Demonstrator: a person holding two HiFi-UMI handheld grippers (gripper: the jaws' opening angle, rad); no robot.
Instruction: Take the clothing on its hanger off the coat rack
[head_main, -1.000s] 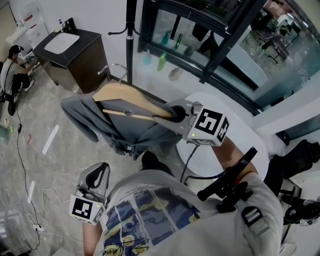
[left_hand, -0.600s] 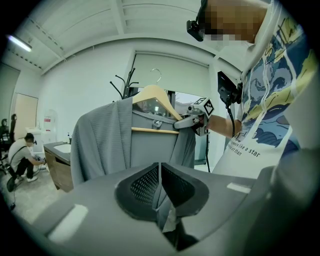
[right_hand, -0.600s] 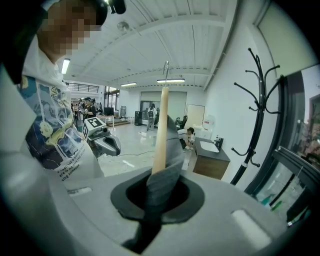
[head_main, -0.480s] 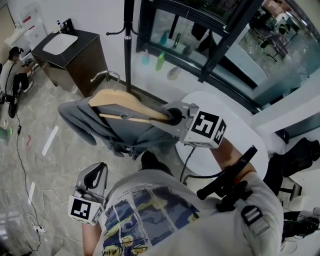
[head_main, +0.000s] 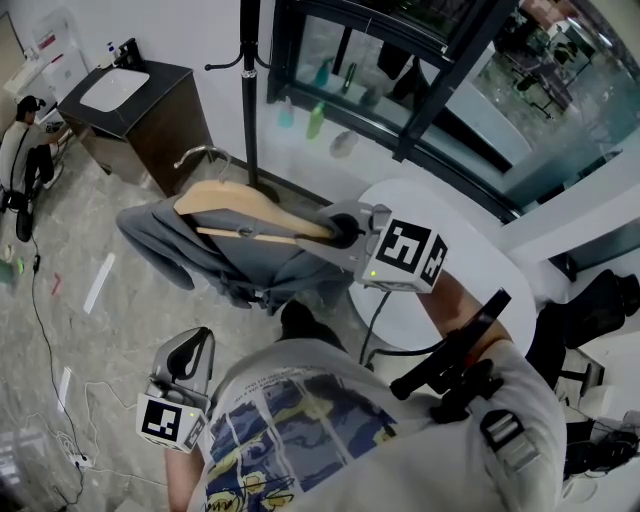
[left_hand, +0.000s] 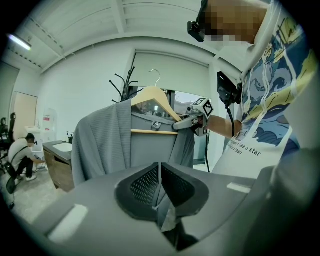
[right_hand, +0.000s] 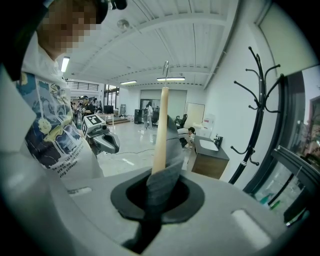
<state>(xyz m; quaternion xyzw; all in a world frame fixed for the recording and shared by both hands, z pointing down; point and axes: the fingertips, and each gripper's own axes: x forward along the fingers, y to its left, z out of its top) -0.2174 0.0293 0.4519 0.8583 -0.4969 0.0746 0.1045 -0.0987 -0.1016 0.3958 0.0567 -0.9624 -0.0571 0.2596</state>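
Right fingers (right_hand: 192, 199) clamp hanger (right_hand: 159, 125); left fingers (left_hand: 142, 186) together.

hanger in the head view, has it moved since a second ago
Yes, slightly. The hanger has drawn away from the coat rack pole, toward the person, its end clamped in the right hand-held gripper.

Operator kit: 1 printed tee, 2 grey handheld grippers.
White short-sleeved T-shirt (head_main: 300, 420), blue-and-yellow wave print, dark lettering on the front; black clamp mount (head_main: 455, 365) and grey strap buckle (head_main: 505, 432) at the shoulder. Left gripper (head_main: 203, 335) and right gripper (head_main: 337, 230): smooth grey shells, black jaw pads. Each carries 1 white marker cube (head_main: 410, 255) with black squares. Black cable (head_main: 372, 320) runs off the right one.
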